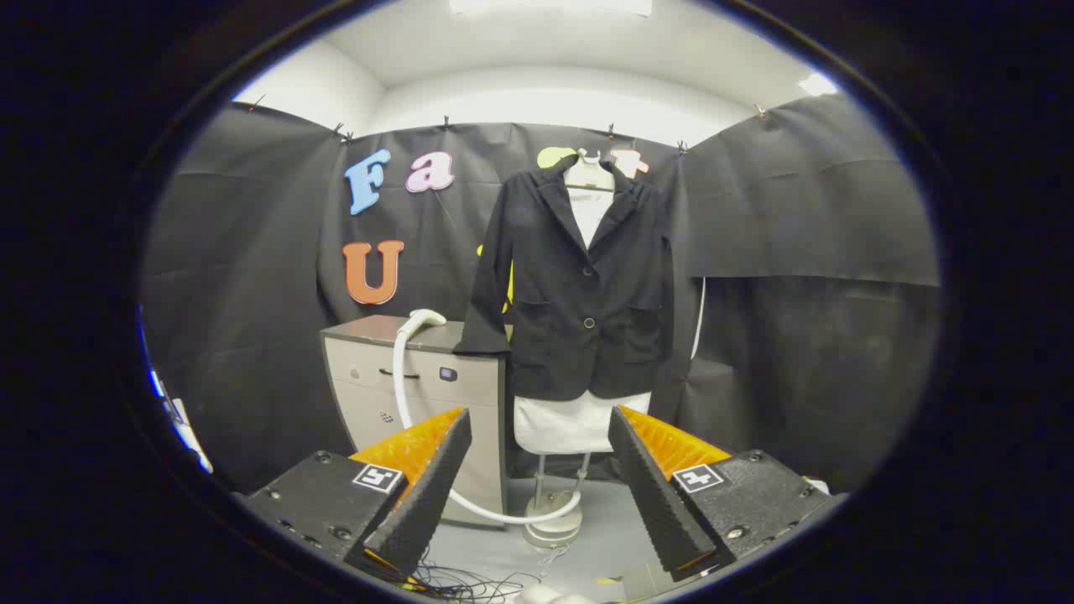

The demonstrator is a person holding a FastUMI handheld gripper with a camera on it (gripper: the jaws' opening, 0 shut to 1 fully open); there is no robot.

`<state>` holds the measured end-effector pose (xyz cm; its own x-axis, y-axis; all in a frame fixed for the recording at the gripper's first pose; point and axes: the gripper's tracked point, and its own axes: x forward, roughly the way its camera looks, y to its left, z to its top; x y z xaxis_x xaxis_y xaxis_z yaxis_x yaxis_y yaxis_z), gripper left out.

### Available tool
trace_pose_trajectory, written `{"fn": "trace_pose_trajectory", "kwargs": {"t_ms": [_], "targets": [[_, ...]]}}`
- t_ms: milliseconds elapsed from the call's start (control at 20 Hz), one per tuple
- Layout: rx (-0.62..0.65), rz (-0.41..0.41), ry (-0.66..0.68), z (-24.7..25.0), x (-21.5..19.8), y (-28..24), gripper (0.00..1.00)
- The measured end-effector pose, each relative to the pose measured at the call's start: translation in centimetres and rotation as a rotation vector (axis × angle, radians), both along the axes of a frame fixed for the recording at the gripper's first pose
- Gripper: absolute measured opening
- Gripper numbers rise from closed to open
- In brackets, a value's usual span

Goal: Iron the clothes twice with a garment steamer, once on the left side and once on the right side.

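A black blazer (579,285) hangs buttoned on a white mannequin torso (569,424) that stands on a metal stand (552,513), well beyond my fingers. The white steamer head (424,319) rests on top of a grey cabinet (419,386) left of the blazer. Its white hose (470,503) runs down the cabinet front and curls across the floor toward the stand's base. My gripper (541,432) is open, with nothing between its fingers, and the mannequin's lower part shows through the gap.
Black cloth walls close the booth on all sides. Grey floor lies between me and the mannequin. Thin cables (470,579) lie tangled on the floor just below the fingers. A white strip (180,428) stands at the far left.
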<state>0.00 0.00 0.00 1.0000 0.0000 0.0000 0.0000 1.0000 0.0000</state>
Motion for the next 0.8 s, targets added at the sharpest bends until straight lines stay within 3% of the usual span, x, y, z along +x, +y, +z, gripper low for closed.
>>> {"fn": "trace_pose_trajectory", "kwargs": {"t_ms": [800], "targets": [[0.013,-0.003,0.019,0.3,1.6,2.4,1.0]]}}
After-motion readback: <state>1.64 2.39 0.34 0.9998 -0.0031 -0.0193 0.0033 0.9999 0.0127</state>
